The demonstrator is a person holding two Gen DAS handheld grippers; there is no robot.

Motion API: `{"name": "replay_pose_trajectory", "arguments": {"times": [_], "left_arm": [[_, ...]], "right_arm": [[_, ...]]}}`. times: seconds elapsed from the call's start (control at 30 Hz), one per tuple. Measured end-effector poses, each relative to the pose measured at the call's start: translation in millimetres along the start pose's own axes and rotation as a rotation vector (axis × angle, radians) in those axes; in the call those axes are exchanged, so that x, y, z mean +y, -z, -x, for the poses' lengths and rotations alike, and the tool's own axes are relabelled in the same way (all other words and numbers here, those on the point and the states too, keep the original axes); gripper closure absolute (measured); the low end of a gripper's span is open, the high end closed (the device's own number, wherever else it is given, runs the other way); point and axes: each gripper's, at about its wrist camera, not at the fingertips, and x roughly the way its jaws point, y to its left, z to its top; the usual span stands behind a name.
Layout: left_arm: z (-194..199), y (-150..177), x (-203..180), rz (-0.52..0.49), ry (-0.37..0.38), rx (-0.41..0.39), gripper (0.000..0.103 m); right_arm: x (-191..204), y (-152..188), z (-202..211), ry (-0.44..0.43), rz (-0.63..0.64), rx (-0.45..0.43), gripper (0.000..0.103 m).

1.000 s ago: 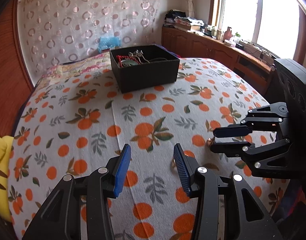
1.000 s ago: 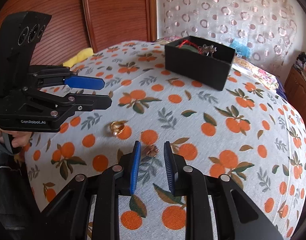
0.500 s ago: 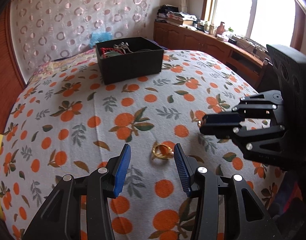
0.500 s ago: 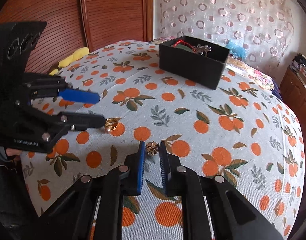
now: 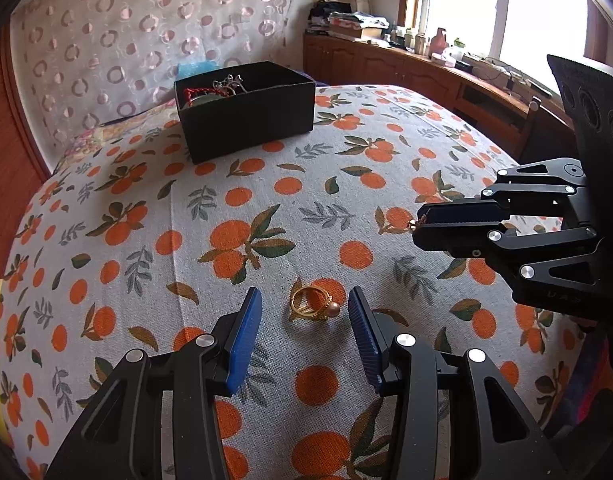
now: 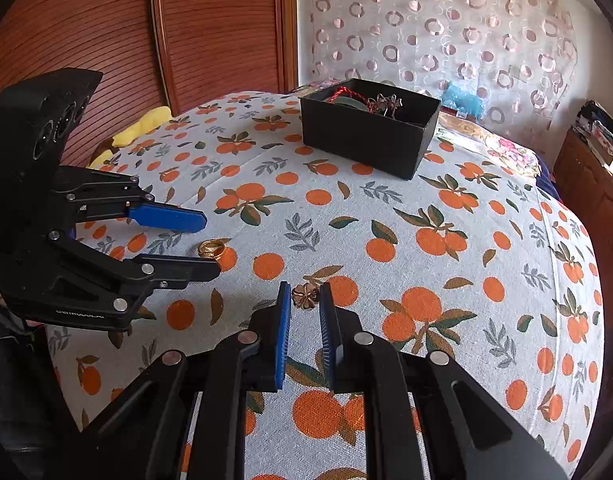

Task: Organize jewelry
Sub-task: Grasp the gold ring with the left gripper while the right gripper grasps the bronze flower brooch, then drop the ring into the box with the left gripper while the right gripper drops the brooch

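The left gripper (image 5: 305,312) is spread wide over the bed cover (image 5: 266,200), and a gold ring (image 5: 312,304) with a small pearl lies flat on the cloth between its two blue fingers (image 5: 246,332), touching neither one. The right gripper (image 6: 305,300) is narrowed around a small bronze flower piece (image 6: 305,295), which sits right at its fingertips; I cannot tell if the pads really press on it. A black box (image 5: 246,110) with other jewelry inside stands near the far edge of the bed, well apart from both grippers.
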Motion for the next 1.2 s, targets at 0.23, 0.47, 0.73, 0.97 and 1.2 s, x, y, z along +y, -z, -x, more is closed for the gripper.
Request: {"name": "replay_pose_trajectory", "arguments": {"times": [0.23,0.47,0.73,0.97,1.2], "left_arm": [[0.1,0.4,0.6,-0.003,-0.008,-0.009,0.08],[9.3,-3.4,8.5,0.023,-0.022,-0.042,0.08],[18.1,-19.4,22.5,0.047,-0.038,-0.087,0.08],[16.0,-45.7,41.1,0.075,-0.049,-0.127,0.08],[10.2,-74.1,57.0,0.087,-0.063,-0.148,0.08]], "right_arm": [[-1.2,0.1,0.9,0.003,-0.003,-0.004,0.087],[-6.9,-1.7,3.6,0.013,-0.017,-0.013,0.087],[-15.0,-16.4,2.6,0.007,-0.03,-0.036,0.087],[-29.7,-43.4,-8.7,-0.001,-0.042,-0.063,0.087],[-46.8,-69.1,-18.4,-0.006,-0.055,-0.083,0.087]]}}
